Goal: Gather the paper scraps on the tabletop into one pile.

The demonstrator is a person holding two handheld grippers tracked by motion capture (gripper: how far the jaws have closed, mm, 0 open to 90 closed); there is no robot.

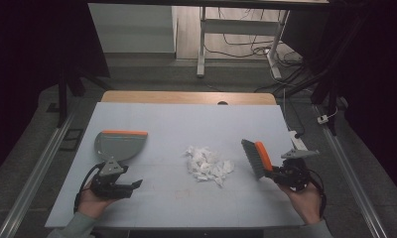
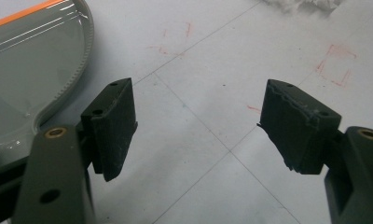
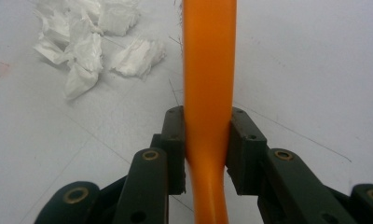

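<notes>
Your right gripper [image 3: 206, 149] is clamped on the brush [image 1: 256, 157] handle, bristles facing the paper scraps [image 1: 208, 165] mid-worktop, set to sweep left. Your left gripper [image 2: 198, 126] has jaws wide apart, holding nothing, just beside the dustpan [image 1: 118, 144] near the worktop's left edge; likely grabbing it next.

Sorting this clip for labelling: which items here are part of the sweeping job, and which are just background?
In the job:
- brush, clamped in the right claw
- dustpan, beside the open left claw
- shredded paper pile

Lying about:
- cables on the floor
- white desk frame behind the table
</notes>
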